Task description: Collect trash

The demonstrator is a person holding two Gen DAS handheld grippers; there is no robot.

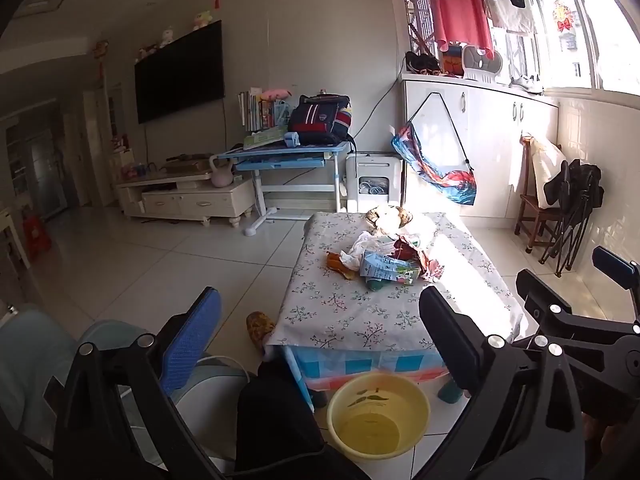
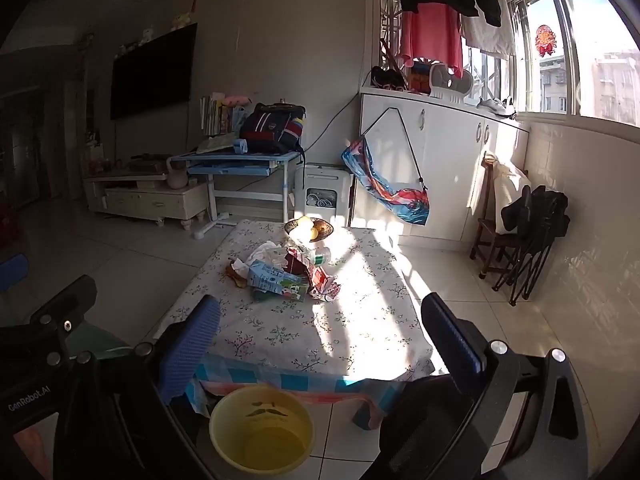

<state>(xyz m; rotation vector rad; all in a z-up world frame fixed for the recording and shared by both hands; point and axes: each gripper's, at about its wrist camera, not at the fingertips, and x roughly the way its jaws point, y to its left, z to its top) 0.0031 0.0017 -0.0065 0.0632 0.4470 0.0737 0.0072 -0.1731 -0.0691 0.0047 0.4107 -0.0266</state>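
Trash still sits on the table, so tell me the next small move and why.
Probably reach the right gripper forward to the milk carton, the nearest trash in the pile. Both grippers are open and empty, and the yellow bin waits empty on the floor.

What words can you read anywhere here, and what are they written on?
"GenRobot.AI": on the black body of the left gripper, seen in the right wrist view.
Milk carton on the table: has print, too blurred to read.
Red wrapper beside it: print too small to read.
Book spines on the blue desk: too small to read.
Yellow bucket: only a moustache drawing, no words.
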